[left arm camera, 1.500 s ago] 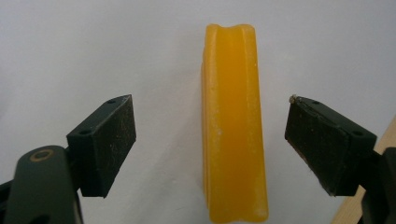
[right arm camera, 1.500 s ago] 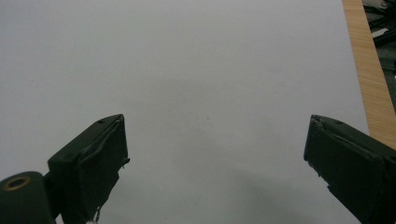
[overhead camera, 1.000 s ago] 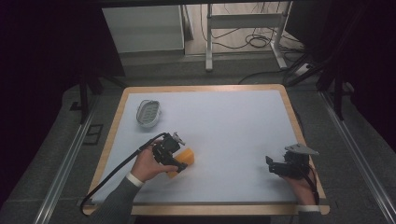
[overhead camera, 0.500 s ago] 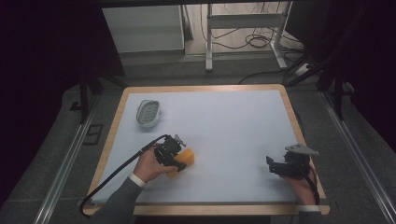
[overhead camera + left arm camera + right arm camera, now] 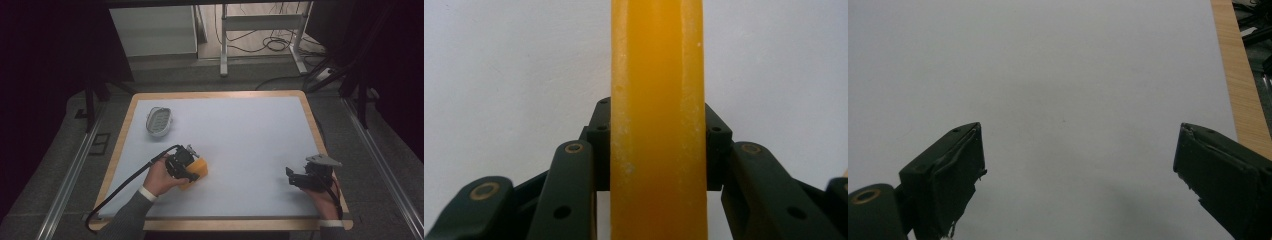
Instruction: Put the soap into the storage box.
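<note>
Looking down, we've got the table (image 5: 250,125), then a grey dish (image 5: 159,120) far left, too blurry to identify. Left gripper (image 5: 189,172) clamps an orange block (image 5: 196,170), its ends cropped up close. Right gripper (image 5: 295,176) hangs wide apart near the right edge.

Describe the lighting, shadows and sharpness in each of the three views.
High view: the table is evenly lit while the surroundings fall into near-black; detail is soft. Left gripper view: the orange block is bright and sharp, with pale scuffs visible and no glare. Right gripper view: the white surface is dimmer, a soft shadow lies between the open jaws of the right gripper, and the jaw edges are crisp.
</note>
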A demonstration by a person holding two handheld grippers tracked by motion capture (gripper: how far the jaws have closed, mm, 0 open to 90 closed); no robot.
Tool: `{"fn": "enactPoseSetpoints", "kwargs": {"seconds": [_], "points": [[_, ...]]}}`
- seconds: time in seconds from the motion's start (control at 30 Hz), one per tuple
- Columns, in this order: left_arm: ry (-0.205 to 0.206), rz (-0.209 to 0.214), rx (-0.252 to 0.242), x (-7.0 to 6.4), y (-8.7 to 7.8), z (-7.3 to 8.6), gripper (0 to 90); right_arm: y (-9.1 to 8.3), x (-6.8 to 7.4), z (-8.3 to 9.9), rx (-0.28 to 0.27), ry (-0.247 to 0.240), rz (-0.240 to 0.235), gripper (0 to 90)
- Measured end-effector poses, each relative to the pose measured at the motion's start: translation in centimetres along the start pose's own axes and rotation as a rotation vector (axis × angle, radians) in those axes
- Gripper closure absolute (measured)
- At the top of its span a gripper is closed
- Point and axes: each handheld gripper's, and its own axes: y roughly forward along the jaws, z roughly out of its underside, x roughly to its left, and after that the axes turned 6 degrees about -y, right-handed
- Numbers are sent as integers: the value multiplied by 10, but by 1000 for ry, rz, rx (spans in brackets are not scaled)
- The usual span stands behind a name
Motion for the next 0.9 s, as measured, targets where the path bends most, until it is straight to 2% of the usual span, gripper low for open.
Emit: {"fn": "enactPoseSetpoints", "kwargs": {"seconds": [0.3,0.6,0.73,0.9], "points": [[-14,39,-18,7,-9,-1,610,-2,-2,0,0,7,3,63],[-41,44,-60,21,-26,-2,610,-2,-2,0,1,7,4,63],[-57,35,-96,26,-32,-3,610,-1,-2,1,2,7,5,63],[-66,33,-108,31,-37,-4,610,-1,-2,1,3,7,5,63]]}}
